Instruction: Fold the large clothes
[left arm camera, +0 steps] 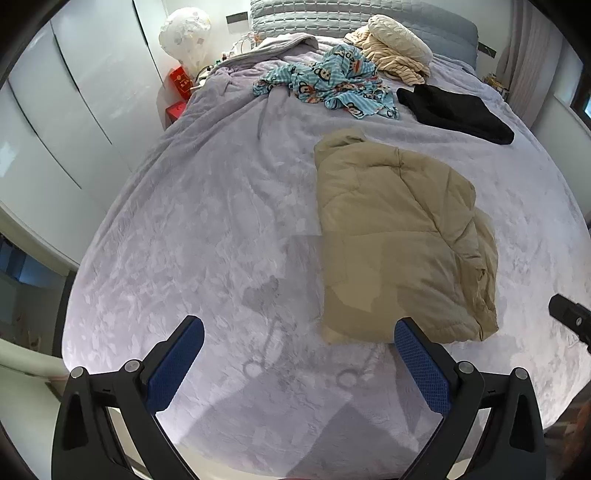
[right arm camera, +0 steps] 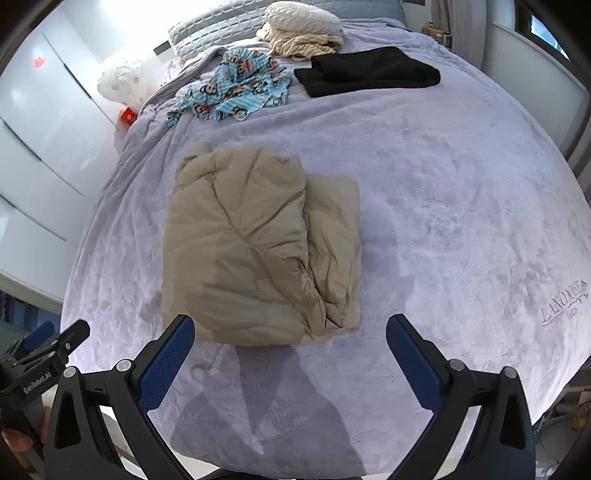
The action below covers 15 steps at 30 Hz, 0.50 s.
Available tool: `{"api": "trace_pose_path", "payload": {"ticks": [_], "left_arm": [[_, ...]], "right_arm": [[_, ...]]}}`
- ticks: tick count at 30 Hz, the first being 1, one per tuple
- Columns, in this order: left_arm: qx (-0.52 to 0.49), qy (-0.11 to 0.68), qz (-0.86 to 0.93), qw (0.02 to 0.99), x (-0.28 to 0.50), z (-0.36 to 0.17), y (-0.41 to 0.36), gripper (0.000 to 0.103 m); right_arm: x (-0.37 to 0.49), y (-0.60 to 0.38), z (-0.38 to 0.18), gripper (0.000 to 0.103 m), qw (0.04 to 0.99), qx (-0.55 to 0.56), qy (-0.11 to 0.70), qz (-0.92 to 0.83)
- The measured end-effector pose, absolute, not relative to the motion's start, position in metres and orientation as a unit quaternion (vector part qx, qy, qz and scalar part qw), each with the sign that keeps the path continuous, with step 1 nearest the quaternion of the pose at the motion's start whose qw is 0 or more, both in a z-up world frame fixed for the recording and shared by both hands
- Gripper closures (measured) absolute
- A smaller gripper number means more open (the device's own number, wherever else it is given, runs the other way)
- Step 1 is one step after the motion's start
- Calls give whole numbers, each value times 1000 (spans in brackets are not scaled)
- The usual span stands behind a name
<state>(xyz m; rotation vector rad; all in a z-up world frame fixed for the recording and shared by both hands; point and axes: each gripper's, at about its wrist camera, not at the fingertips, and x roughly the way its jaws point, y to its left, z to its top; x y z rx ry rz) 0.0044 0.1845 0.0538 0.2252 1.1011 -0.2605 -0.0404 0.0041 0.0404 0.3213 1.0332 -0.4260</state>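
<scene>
the left gripper (left arm camera: 299, 326) hangs over the near end of the bed with its blue-padded jaws wide apart and nothing between them; the right gripper (right arm camera: 290, 325) is the same, spread and empty. just beyond both lies the beige puffer jacket (right arm camera: 258, 243), already folded into a thick rectangle near the middle of the bed, one layer poking out along its right side. the risk from here, as i judge it, is the padding: a puffy, slippery bundle tends to spring open, so a pinch that catches only the top layer could peel the fold apart, and dragging it could slide the layers askew on the plush cover. the lavender fleece blanket (left arm camera: 221, 229) covers the bed, soft and faintly patterned. further back lie a folded black garment (right arm camera: 369, 72), a crumpled blue cartoon-print garment (right arm camera: 236, 92) and cream bedding (right arm camera: 303, 33) by the grey headboard (left arm camera: 314, 14). white wardrobe doors (left arm camera: 74, 110) stand to the left.
</scene>
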Motion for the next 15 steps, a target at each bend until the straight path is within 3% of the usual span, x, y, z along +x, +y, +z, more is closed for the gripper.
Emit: {"api": "trace_pose_path", "payload": {"ticks": [15], "left_arm": [[97, 502, -112, 852, 8, 72, 190, 0]], "right_arm": [[-23, 31, 64, 0, 850, 116, 476, -191]]}}
